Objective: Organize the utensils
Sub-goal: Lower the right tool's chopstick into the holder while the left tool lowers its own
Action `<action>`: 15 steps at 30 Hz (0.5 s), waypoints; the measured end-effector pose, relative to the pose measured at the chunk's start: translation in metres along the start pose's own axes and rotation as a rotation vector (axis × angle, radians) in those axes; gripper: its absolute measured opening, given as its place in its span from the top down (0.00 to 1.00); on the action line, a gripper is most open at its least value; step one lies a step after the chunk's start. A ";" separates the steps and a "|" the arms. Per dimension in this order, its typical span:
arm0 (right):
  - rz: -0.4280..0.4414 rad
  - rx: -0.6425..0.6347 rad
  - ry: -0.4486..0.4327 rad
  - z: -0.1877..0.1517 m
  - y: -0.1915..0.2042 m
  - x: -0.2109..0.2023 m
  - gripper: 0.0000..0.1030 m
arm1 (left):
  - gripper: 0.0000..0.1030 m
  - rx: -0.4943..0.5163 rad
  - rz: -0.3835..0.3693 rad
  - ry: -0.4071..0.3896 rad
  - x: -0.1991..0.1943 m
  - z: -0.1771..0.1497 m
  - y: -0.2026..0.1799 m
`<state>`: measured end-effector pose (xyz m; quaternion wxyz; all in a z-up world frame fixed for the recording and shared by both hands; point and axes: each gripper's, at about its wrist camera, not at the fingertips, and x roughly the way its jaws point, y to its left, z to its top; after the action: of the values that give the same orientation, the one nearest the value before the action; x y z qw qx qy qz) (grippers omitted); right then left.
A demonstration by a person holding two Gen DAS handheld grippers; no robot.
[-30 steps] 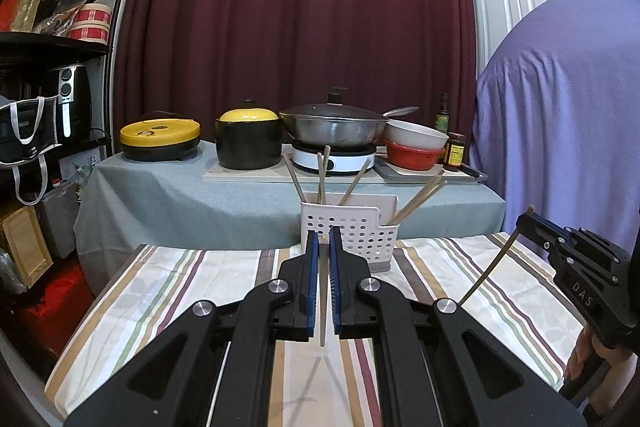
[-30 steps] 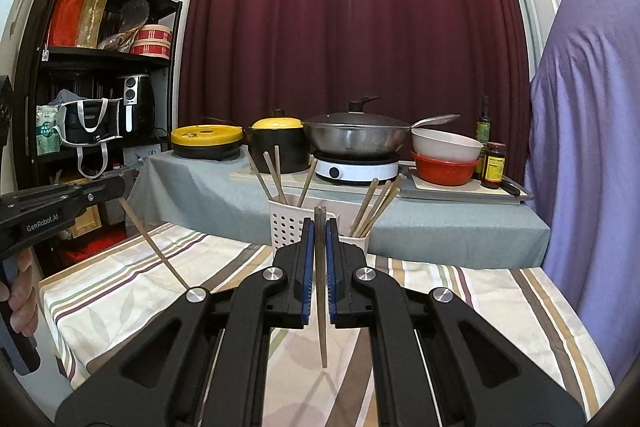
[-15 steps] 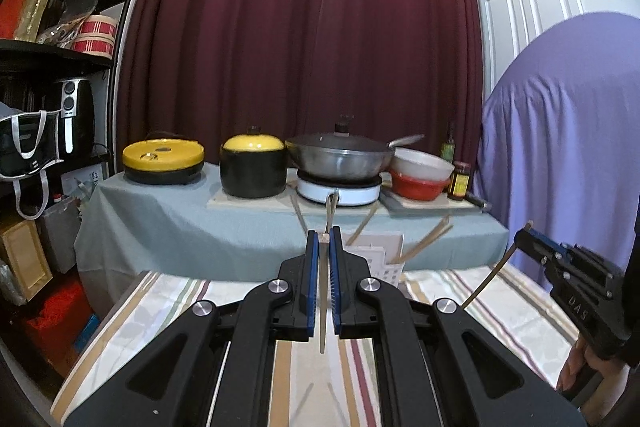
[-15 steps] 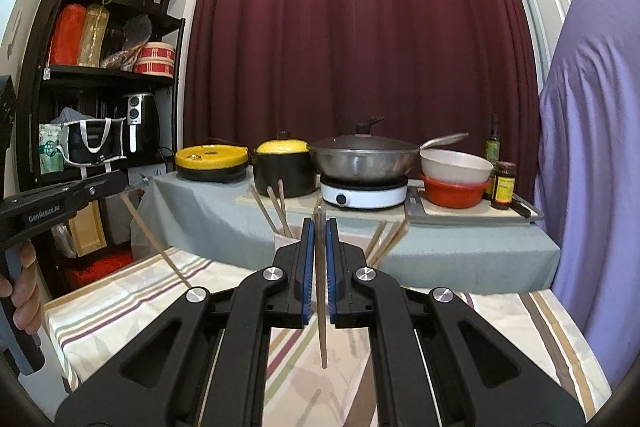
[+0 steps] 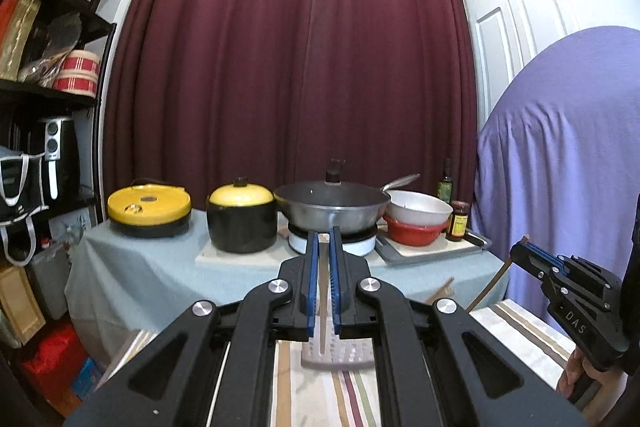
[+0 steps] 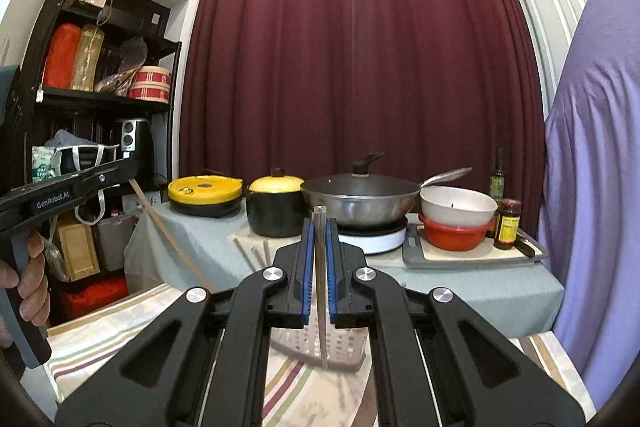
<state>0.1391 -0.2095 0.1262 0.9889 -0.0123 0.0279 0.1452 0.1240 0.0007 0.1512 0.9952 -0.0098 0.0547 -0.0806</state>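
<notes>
Each claw, left (image 5: 323, 247) and right (image 6: 319, 231), pinches 1 chopstick (image 5: 321, 303) upright, ready for dropping into the white holder (image 6: 316, 345).

My left gripper (image 6: 132, 171) carries "GenRobot.AI" in white along its black side; my right gripper (image 5: 524, 253) shows "DAS" low on its black body.

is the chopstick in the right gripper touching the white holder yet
Cannot tell. In the right wrist view the chopstick tip overlaps the white holder, but the right gripper hides the holder's rim.
</notes>
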 end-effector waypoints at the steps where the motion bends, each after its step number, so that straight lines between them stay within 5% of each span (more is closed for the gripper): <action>1: 0.000 0.001 -0.003 0.003 -0.003 0.004 0.94 | 0.94 0.000 0.000 -0.003 0.004 0.003 0.001; 15: -0.029 -0.020 -0.046 0.024 -0.019 0.060 0.94 | 0.94 -0.003 0.012 -0.025 0.051 0.021 0.012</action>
<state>0.2033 -0.2097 0.1472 0.9912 -0.0195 0.0035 0.1312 0.1786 0.0047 0.1657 0.9963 -0.0118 0.0422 -0.0744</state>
